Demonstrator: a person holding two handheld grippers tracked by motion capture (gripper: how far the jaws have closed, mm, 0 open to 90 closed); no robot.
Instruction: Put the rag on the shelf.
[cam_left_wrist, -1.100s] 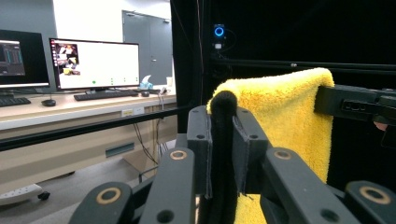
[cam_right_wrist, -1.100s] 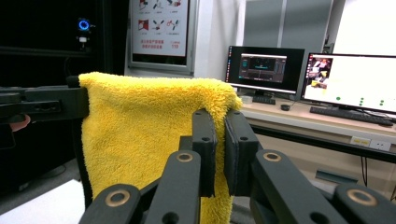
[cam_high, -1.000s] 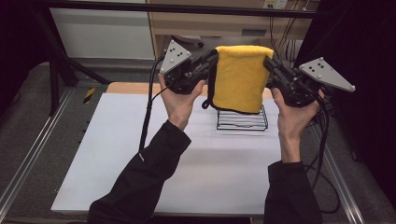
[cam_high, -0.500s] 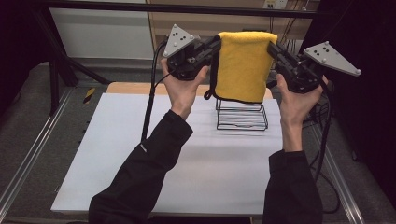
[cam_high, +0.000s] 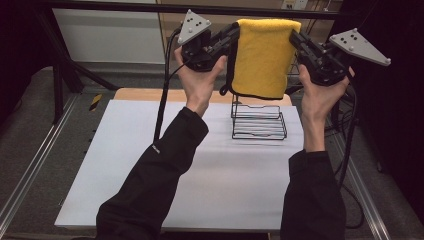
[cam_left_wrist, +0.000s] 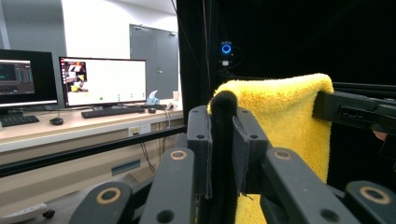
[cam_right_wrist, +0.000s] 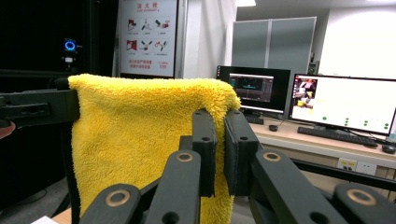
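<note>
Where both grippers pinch, yellow towel (cam_high: 263, 55) hangs between jaws

a white table top (cam_high: 150, 165) with a bare wooden strip along its far edge (cam_high: 150, 94) carries one thing: a black wire rack (cam_high: 258, 122), standing at the far right of the surface.

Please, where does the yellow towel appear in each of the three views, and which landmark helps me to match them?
High view: the yellow towel hangs at top centre, above the wire rack, between the left tool and right tool.
Left gripper view: centre right, beyond the jaws shut on its black-trimmed edge.
Right gripper view: left and centre, its right edge pinched.
Shared landmark: the towel's folded top edge, held at both ends.
</note>
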